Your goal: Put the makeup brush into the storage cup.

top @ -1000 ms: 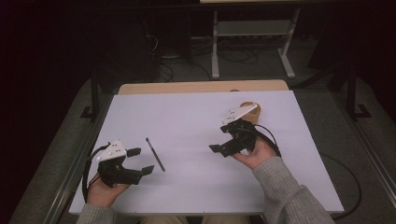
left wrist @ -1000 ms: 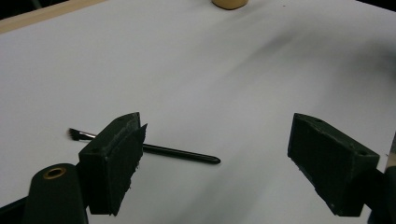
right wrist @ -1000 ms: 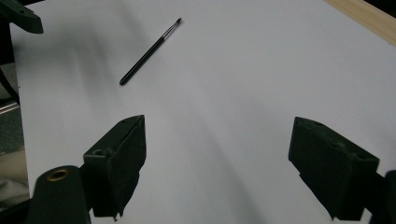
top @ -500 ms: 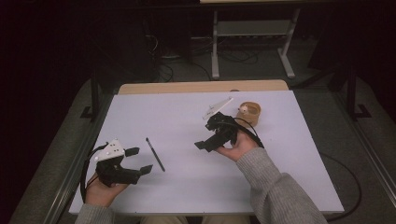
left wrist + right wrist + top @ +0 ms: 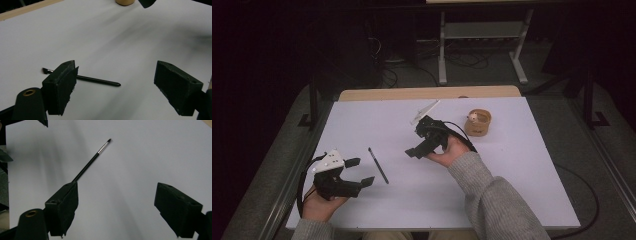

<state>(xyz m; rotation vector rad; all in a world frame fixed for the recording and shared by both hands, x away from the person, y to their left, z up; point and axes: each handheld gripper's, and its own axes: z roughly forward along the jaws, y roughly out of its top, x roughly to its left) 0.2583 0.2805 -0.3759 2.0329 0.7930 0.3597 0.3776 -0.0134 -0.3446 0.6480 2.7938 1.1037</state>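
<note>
A thin black brush (image 5: 378, 165) lies flat on the white table (image 5: 512, 170), left of centre. My left gripper (image 5: 361, 172) rests open at the near left, its jaws pointing right, just short of the brush. In the left gripper view the brush (image 5: 97, 80) lies just beyond the wide-apart jaws, partly behind the left one, with my left gripper (image 5: 115, 67) holding nothing. My right gripper (image 5: 416, 142) hovers open mid-table, right of the brush and aimed at it. In the right gripper view the brush (image 5: 91, 161) runs up from behind the left jaw of my right gripper (image 5: 116, 187).
A small tan round cup (image 5: 477, 122) with something pale inside stands right of my right hand. A wooden strip (image 5: 427, 93) edges the table's far side. Dark floor, cables and a metal stand (image 5: 482, 45) lie beyond.
My right gripper has swung left, away from the tan cup and toward the brush. The left gripper and the brush have stayed put.
</note>
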